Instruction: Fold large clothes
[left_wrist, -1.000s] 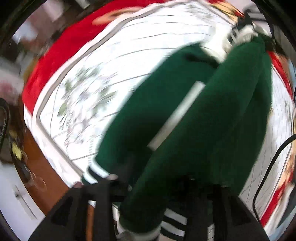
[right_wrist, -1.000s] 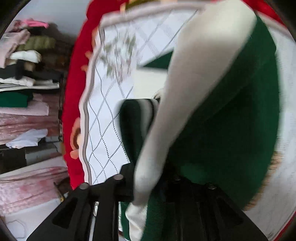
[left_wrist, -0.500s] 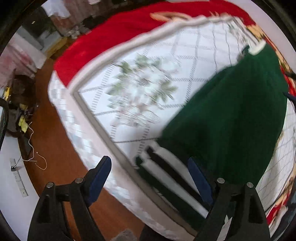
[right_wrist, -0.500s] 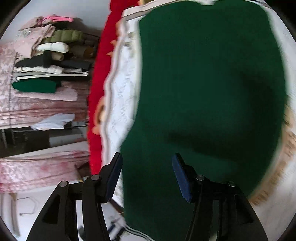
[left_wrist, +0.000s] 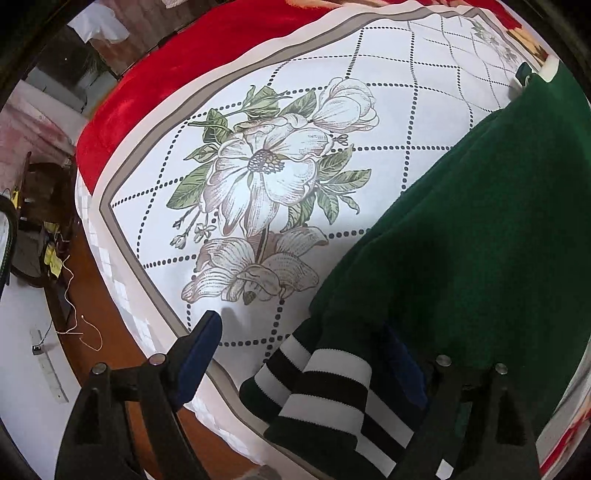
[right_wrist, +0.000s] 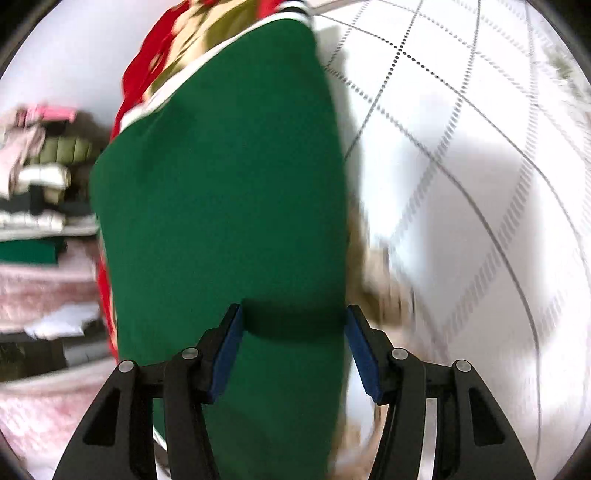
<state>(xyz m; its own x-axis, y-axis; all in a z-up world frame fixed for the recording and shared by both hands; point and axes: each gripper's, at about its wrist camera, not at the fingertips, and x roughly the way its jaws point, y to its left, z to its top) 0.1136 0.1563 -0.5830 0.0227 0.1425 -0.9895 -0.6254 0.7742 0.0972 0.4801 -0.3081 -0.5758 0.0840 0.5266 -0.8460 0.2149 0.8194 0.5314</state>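
A second ago both of my grippers were pinched on the green sweater (left_wrist: 461, 236) and holding it up; half a second ago they had let go, and now it lies flat on the floral bedsheet (left_wrist: 266, 177). My left gripper (left_wrist: 306, 354) is spread wide, its blue pads clear, with the striped cuff (left_wrist: 325, 384) between the fingers at 6 o'clock. My right gripper (right_wrist: 293, 354) is also open, fingers straddling the green cloth (right_wrist: 221, 184) without pinching it. The left view shows the flower print and the red blanket (left_wrist: 192, 62) at 11 o'clock, plus the wood floor (left_wrist: 96, 325) at 8. Only the right view shows the stacked clothes (right_wrist: 40, 177) on shelves at 9 o'clock; that picture is blurred.
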